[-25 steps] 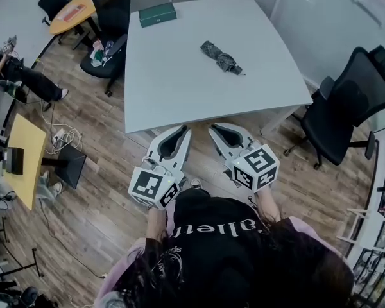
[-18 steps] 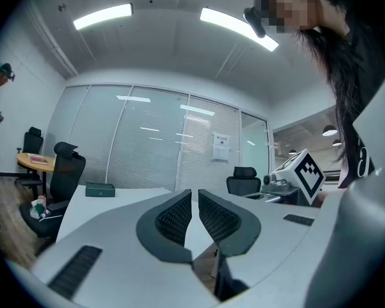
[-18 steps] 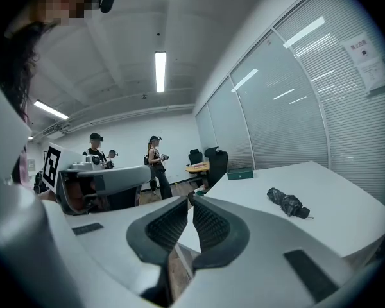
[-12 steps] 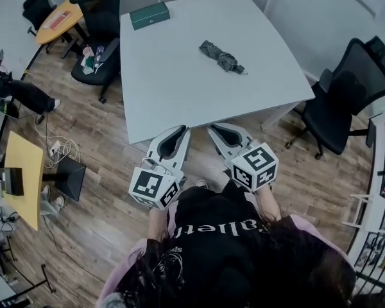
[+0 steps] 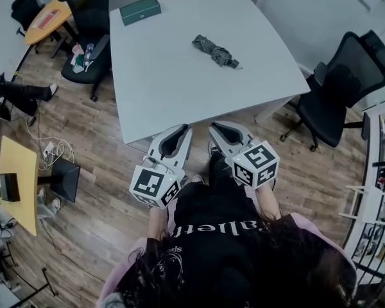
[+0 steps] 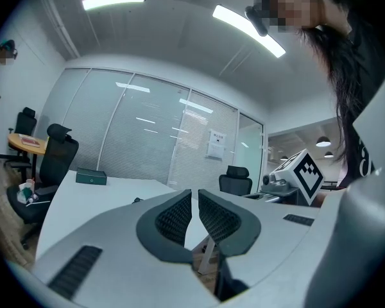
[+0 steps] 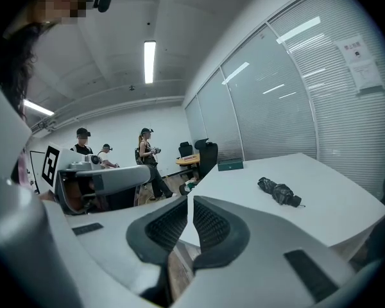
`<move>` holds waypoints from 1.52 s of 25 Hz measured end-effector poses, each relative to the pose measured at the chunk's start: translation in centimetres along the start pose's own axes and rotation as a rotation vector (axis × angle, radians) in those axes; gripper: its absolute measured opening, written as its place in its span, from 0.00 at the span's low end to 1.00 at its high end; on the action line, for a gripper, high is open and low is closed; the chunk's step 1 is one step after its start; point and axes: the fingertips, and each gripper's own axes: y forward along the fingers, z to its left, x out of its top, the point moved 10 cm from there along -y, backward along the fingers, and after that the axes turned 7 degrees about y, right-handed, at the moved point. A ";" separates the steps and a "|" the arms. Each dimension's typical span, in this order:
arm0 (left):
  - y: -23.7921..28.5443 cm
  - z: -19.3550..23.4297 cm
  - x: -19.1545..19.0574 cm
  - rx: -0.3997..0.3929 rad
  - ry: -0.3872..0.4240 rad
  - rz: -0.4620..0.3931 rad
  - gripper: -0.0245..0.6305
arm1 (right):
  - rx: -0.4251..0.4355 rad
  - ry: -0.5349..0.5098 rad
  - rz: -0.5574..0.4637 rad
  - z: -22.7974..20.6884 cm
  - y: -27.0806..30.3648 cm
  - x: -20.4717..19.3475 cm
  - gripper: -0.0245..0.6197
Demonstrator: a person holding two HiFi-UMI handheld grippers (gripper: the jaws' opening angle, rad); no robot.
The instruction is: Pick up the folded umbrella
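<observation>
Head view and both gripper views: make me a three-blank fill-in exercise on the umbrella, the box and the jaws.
1. The box at the far corner of the white table is ____ in colour.
2. The folded umbrella lies on that table, and ____ of the two grippers touches it.
3. The jaws of the left gripper and the right gripper are both ____, with nothing between them.

Missing words: green; neither; shut.
</observation>
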 end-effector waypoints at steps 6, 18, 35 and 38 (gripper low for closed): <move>0.9 1.4 -0.2 0.035 -0.001 0.007 0.11 | 0.015 -0.003 0.001 -1.8 1.4 0.8 0.10; 7.5 6.3 -0.2 0.133 -0.022 0.037 0.11 | 0.062 0.007 0.034 -9.9 7.9 4.4 0.10; 19.5 9.9 0.6 0.153 -0.023 0.089 0.11 | 0.076 -0.001 0.137 -22.5 15.0 7.8 0.10; 20.6 10.3 0.7 0.160 -0.020 0.097 0.11 | 0.063 0.000 0.158 -24.7 15.8 7.5 0.10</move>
